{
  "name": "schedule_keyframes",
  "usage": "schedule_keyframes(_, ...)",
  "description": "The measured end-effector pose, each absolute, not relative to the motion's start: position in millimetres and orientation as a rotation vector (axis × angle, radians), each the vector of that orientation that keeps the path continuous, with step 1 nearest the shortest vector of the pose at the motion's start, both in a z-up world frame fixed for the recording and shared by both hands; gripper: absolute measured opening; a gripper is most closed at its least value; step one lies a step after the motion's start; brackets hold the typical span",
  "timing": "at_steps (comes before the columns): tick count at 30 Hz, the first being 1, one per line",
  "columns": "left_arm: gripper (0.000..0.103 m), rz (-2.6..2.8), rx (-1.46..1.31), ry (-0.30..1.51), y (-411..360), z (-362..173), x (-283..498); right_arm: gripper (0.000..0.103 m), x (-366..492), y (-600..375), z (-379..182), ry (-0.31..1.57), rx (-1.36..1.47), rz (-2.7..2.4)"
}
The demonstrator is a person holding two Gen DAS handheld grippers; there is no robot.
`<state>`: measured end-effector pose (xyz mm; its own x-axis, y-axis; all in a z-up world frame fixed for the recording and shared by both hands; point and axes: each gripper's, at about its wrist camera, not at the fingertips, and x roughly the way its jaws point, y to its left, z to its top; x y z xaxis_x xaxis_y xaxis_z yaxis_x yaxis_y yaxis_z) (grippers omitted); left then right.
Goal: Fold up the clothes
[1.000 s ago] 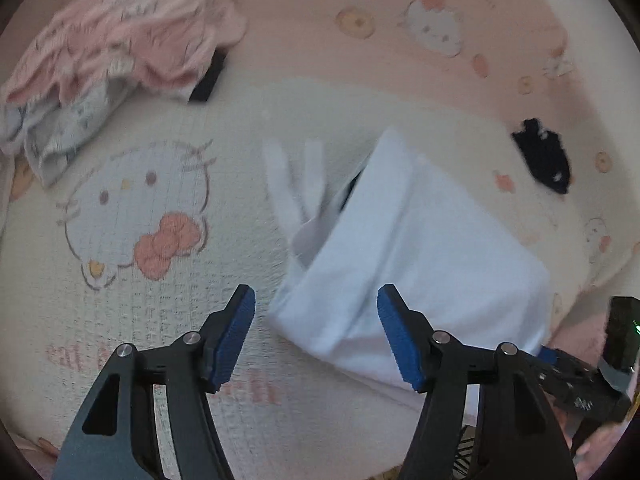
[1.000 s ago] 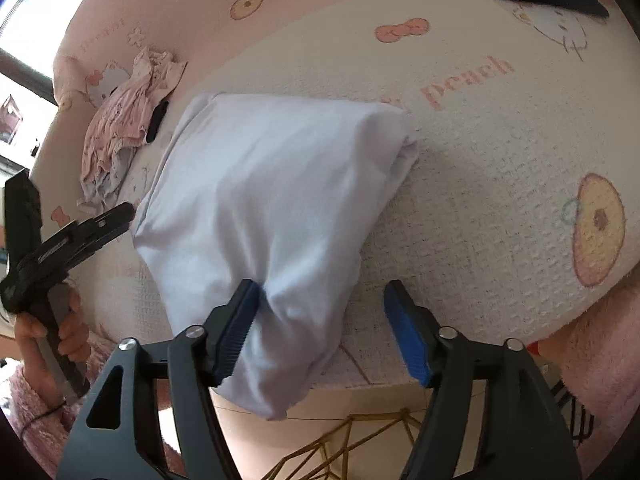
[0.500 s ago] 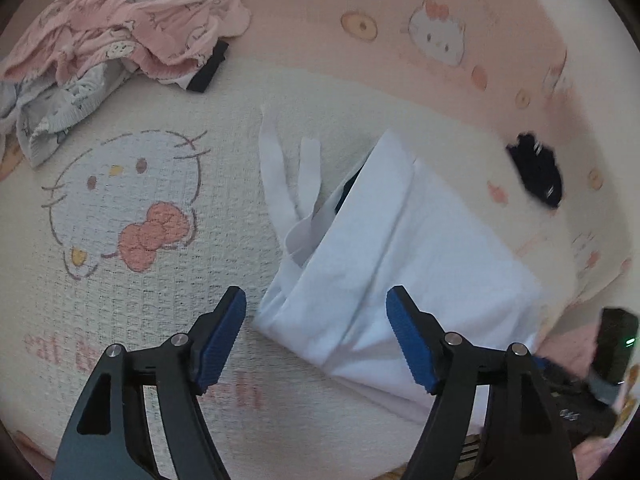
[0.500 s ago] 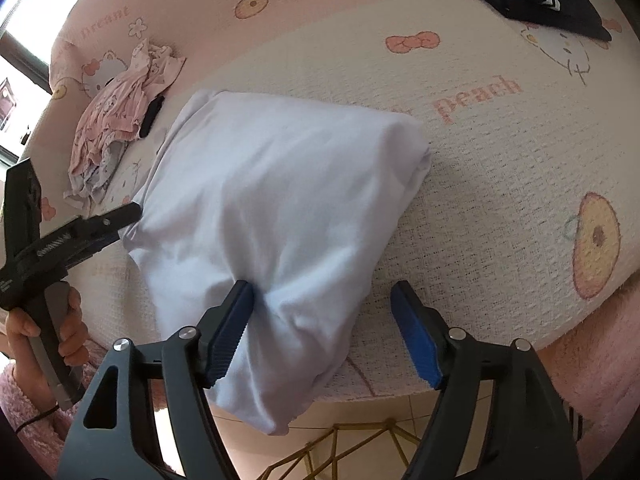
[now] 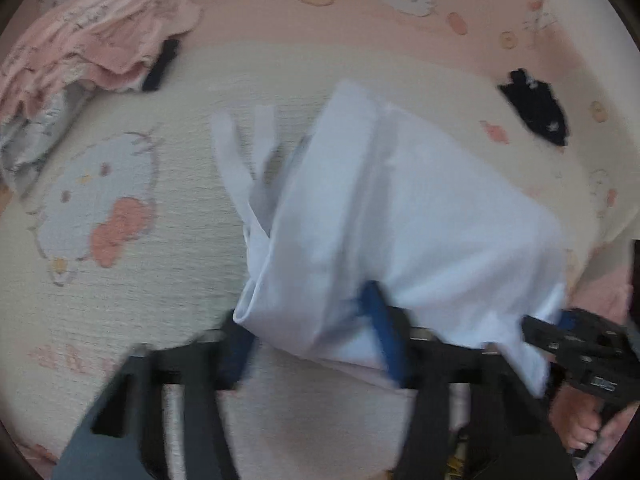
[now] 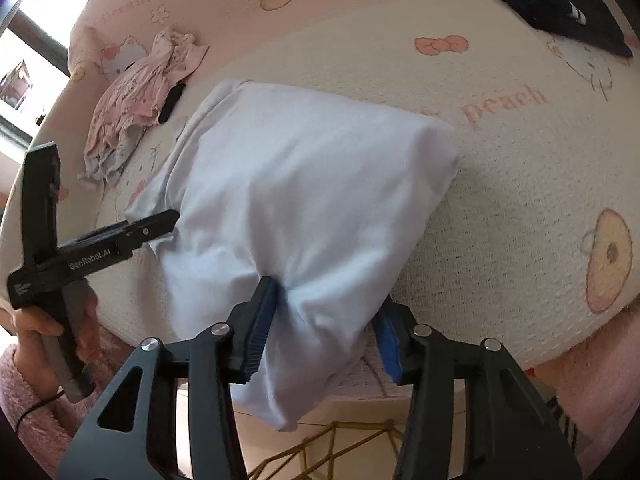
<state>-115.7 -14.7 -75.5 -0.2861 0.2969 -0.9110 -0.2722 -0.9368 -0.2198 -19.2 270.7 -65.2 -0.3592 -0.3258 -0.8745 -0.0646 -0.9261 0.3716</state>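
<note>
Surface: bed with a cartoon-cat cover point(image 6: 520, 200). Item: white garment point(image 6: 304, 200), part-folded, near edge overhanging the bed's front. Right claw point(image 6: 324, 320) closing on its near right corner; left claw point(image 5: 308, 340) closing on the left corner.

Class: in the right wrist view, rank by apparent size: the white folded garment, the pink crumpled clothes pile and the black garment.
1. White folded garment, though nearest the camera.
2. Pink crumpled clothes pile.
3. Black garment, partly cropped.
</note>
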Motion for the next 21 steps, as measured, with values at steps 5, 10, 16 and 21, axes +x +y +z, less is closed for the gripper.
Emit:
schedule_keyframes(5,0.030,2.216,-1.611,-0.170,-31.2,-77.6,-100.7,0.060,-19.0,277.9,-69.0,-0.625,1.672,-2.372)
schedule_keyframes(10,0.038,2.183,-1.645,-0.284,-4.5,-94.4,-121.5,0.065,-18.6,273.2,-70.8,-0.617,1.661,-2.373)
schedule_keyframes(16,0.015,2.225,-1.624,-0.264,12.3,-82.1,-108.9,0.028,-19.5,263.4,-53.1,-0.485,1.596,-2.454)
schedule_keyframes(21,0.014,2.188,-1.559,-0.339,11.5,-55.1,-82.4,0.026,-26.6,278.3,-20.3,-0.438,1.479,-2.541)
